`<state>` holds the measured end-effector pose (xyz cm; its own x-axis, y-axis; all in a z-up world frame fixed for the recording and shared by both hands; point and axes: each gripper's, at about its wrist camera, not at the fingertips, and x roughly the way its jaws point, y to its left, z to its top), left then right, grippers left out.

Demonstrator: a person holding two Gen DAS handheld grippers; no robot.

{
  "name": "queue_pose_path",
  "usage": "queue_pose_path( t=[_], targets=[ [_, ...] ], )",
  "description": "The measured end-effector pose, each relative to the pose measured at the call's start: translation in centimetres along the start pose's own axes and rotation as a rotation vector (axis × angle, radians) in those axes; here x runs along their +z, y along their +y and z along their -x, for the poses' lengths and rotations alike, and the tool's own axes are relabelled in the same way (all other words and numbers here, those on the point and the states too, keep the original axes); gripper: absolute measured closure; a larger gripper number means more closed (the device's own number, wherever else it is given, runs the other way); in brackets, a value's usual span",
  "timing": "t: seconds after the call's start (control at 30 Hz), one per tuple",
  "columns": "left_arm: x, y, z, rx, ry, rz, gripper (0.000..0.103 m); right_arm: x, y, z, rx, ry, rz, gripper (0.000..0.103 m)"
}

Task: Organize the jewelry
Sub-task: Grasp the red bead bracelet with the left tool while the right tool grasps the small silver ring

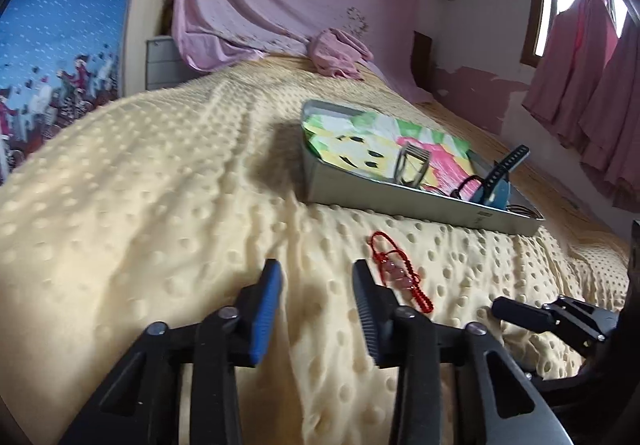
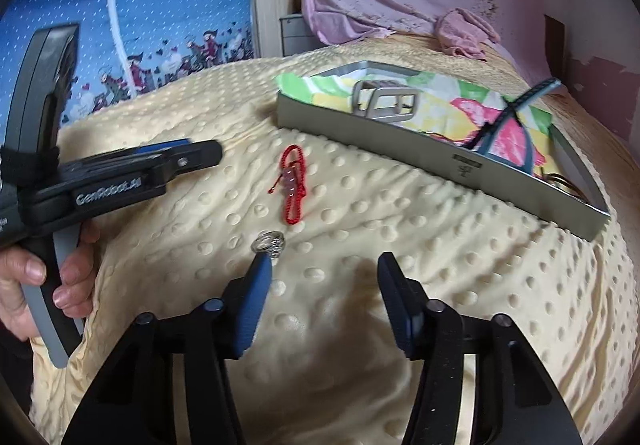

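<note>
My left gripper point(image 1: 316, 277) and right gripper point(image 2: 322, 277): both jaws spread, empty. On the dimpled yellow blanket point(image 2: 400, 265): one red braided cord bracelet point(image 2: 293, 183), one silver metal ring point(image 2: 269, 242) at my right gripper's left fingertip. One grey rectangular tray point(image 2: 380, 133) beyond. Left tool reads "GenRobot.AI".
</note>
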<state>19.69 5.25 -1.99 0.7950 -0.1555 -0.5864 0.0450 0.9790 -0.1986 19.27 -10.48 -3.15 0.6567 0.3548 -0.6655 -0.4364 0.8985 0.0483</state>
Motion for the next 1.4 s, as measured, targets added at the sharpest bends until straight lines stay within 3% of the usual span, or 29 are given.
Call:
queue_pose_path(
  t=[0.17,0.37,0.77,0.97,1.4],
  targets=[
    [0.1,0.1,-1.0,-0.061,0.031,0.024,0.077,0.6,0.6,-1.2,0.029,0.025,0.023,0.055],
    [0.0,-0.1,-1.3,-0.071,0.038,0.022,0.077,1.2,1.5,-3.1,0.001,0.057,0.052,0.055],
    [0.2,-2.5,-2.5,-0.161,0.086,-0.069,0.077,1.1,-1.3,-3.1,-0.053,0.028,-0.074,0.079],
    [0.4,-3.5,-3.1,-0.215,0.107,-0.082,0.077,0.6,-2.7,-2.7,-0.068,0.007,-0.129,0.08],
    [-0.3,-4.8,-4.3,-0.186,0.165,-0.137,0.077,0.3,-3.6,-2.3,-0.1,-0.006,-0.168,0.08]
  ],
)
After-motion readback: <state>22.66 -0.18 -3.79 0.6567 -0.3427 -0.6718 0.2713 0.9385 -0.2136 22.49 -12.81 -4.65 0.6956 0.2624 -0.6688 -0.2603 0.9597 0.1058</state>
